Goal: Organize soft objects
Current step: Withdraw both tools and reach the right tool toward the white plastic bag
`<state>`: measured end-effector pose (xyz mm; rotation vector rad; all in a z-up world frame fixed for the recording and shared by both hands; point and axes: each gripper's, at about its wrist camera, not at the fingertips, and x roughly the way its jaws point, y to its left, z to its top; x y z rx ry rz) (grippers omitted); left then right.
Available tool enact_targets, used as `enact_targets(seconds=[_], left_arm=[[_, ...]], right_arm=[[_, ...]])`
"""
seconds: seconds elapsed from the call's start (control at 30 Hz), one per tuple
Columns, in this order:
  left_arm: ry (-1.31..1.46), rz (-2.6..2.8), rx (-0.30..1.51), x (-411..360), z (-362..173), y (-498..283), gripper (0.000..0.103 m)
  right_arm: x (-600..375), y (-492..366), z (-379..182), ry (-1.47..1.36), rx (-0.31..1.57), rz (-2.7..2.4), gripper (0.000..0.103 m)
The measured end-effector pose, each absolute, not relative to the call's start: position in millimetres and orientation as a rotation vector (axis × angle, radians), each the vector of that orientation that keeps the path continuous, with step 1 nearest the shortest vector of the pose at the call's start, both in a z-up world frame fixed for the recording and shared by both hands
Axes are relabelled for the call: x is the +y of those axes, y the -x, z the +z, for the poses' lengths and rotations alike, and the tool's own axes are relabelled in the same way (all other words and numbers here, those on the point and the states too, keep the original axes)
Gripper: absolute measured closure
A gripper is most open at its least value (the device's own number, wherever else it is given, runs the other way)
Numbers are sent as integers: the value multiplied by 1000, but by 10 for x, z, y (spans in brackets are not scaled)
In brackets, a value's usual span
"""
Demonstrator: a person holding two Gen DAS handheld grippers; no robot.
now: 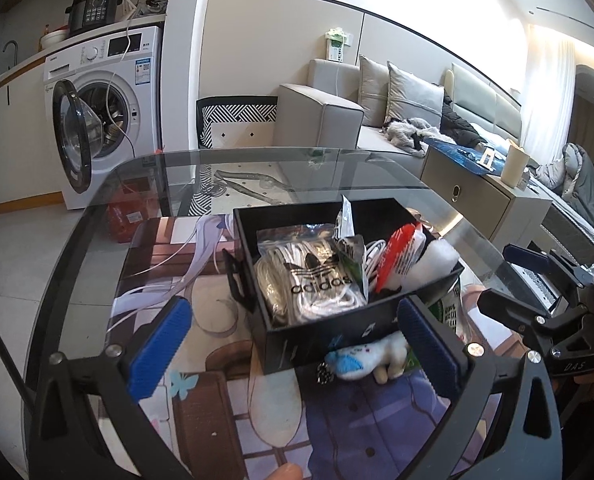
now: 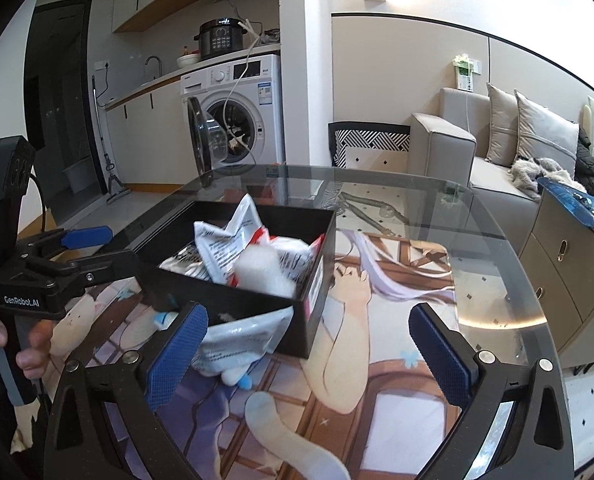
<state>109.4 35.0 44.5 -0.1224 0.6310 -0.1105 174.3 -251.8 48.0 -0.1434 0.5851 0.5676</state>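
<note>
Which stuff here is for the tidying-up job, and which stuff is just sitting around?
For the job:
- black box
- bag of laces inside it
- white fluffy roll inside it
- small stuffed toy lying by the box
- crinkly packet at the box's near side
- left gripper, right gripper, both open

Just lying about:
- washing machine
- sofa
- cooker

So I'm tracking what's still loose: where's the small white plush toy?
In the left wrist view the white plush toy lies on the mat against the black box's near wall, between the left gripper's open jaws.
</note>
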Motion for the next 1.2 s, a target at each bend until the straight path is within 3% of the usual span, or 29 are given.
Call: enact_targets(seconds=[1.2], left_arm=[[115, -61, 672, 445, 214, -885, 0]], right_arm=[[-2083, -1784, -26, 254, 771, 656, 1]])
